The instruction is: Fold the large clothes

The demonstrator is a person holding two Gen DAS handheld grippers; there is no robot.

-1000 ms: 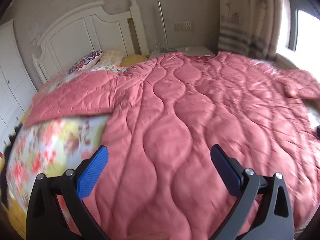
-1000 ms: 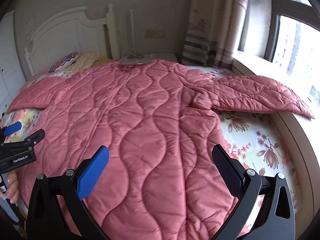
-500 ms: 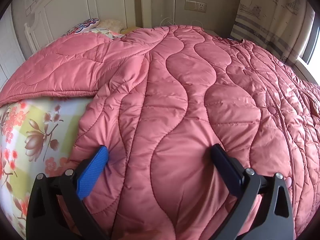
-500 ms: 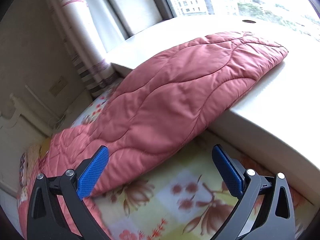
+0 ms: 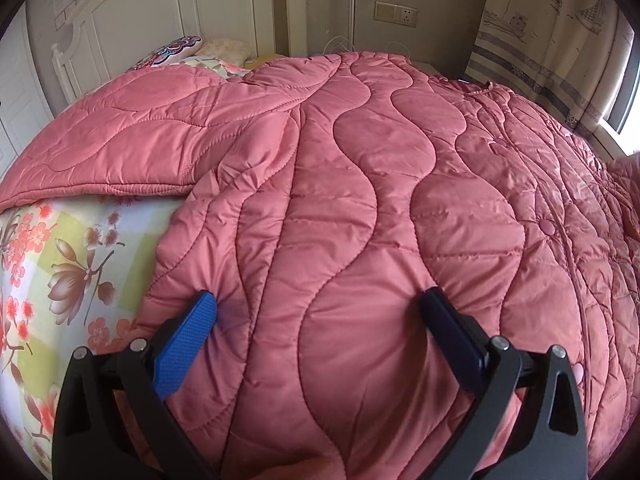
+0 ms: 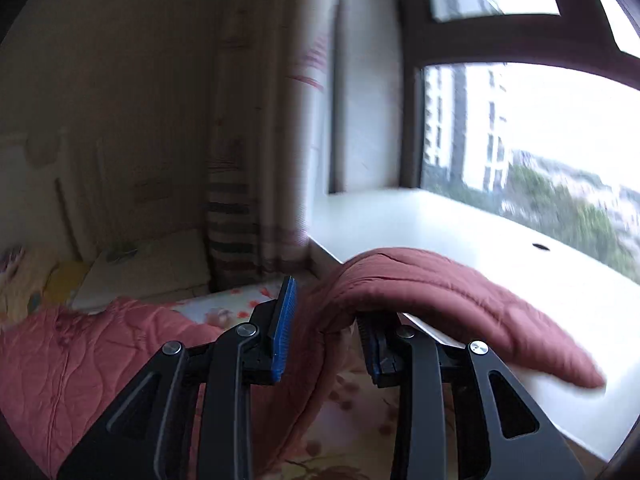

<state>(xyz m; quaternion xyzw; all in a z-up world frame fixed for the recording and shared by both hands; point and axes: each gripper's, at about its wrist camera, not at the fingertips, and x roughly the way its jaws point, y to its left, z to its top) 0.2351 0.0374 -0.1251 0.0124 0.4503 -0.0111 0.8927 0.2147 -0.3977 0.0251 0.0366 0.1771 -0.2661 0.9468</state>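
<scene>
A large pink quilted coat (image 5: pixel 360 208) lies spread over the bed, its left sleeve (image 5: pixel 132 140) stretched out to the left. My left gripper (image 5: pixel 316 312) is open, its fingers pressed down onto the coat's lower hem area. In the right wrist view my right gripper (image 6: pixel 326 312) has its jaws closed around the coat's right sleeve (image 6: pixel 432 280), which is lifted and drapes over the right finger toward the window sill. The sleeve's cuff end is blurred.
A floral bedsheet (image 5: pixel 60 264) shows at the bed's left side. A white headboard (image 5: pixel 160 12) and pillows (image 5: pixel 180 50) stand at the far end. A white window sill (image 6: pixel 500 248) and striped curtain (image 6: pixel 240 184) border the bed's right side.
My left gripper has sunk lower onto the coat. My right gripper swung to the sleeve on the sill, narrowed its jaws around it and lifted it.
</scene>
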